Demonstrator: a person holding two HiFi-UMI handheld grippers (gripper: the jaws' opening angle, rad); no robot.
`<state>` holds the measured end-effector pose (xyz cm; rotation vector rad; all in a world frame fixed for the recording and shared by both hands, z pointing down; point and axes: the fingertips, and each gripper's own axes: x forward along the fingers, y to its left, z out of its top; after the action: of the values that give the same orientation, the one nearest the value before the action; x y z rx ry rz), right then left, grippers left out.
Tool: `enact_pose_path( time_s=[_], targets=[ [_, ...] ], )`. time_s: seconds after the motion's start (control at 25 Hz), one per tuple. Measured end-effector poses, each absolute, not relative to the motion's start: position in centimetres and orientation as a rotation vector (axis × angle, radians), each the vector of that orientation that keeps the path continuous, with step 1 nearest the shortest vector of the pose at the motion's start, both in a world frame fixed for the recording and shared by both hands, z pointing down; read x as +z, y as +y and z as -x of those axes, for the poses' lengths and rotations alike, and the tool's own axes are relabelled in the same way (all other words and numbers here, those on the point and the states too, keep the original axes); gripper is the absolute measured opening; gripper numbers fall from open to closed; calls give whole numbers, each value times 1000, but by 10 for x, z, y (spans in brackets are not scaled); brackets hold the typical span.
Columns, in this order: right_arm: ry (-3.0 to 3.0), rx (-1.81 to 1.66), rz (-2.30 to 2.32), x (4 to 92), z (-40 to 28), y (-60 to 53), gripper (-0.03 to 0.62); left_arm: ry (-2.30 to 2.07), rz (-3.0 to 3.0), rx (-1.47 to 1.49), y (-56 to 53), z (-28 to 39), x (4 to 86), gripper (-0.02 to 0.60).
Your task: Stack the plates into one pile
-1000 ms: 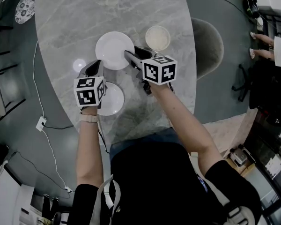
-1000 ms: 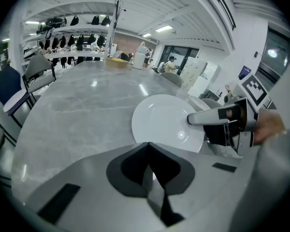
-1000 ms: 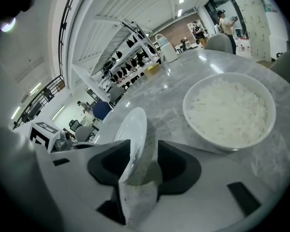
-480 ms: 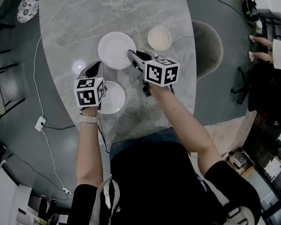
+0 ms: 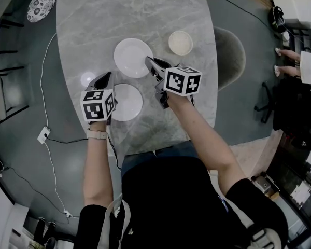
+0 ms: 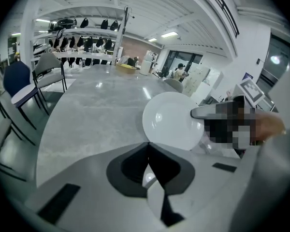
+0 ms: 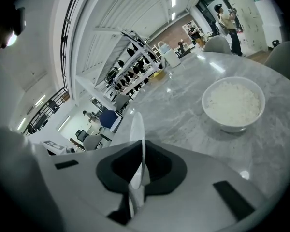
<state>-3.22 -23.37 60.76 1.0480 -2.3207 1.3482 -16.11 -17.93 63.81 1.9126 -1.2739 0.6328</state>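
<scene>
Two white plates are on the grey marble table (image 5: 98,19). My right gripper (image 5: 149,61) is shut on the right rim of the far plate (image 5: 132,56). That plate stands edge-on between its jaws in the right gripper view (image 7: 137,129). My left gripper (image 5: 107,78) is shut on the left rim of the near plate (image 5: 127,102); a strip of that plate (image 6: 154,190) shows between its jaws (image 6: 148,146). The left gripper view also shows the far plate (image 6: 173,121) ahead, with the right gripper's finger (image 6: 206,112) on its rim.
A white bowl of rice (image 5: 180,42) (image 7: 233,103) stands on the table right of the far plate. A grey chair (image 5: 229,51) sits beyond the table's right edge. A patterned plate (image 5: 41,4) lies off the table at top left. A cable (image 5: 49,139) runs over the floor at left.
The right gripper's jaws have closed on the far plate's rim. The near plate has shifted a little toward the far plate together with the left gripper.
</scene>
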Motion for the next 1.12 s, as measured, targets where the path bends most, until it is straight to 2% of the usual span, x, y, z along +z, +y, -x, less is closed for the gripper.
enact_pose_path(
  time_s=[0.32,1.12],
  targets=[
    [-2353,1336,-998,586,50,-202,28,-1298,-1907,603,-140,177,624,8],
    [-2251,1435,-1012,608,71,-90,28,-1300,-1905,614,-30,213,618,8]
  ],
)
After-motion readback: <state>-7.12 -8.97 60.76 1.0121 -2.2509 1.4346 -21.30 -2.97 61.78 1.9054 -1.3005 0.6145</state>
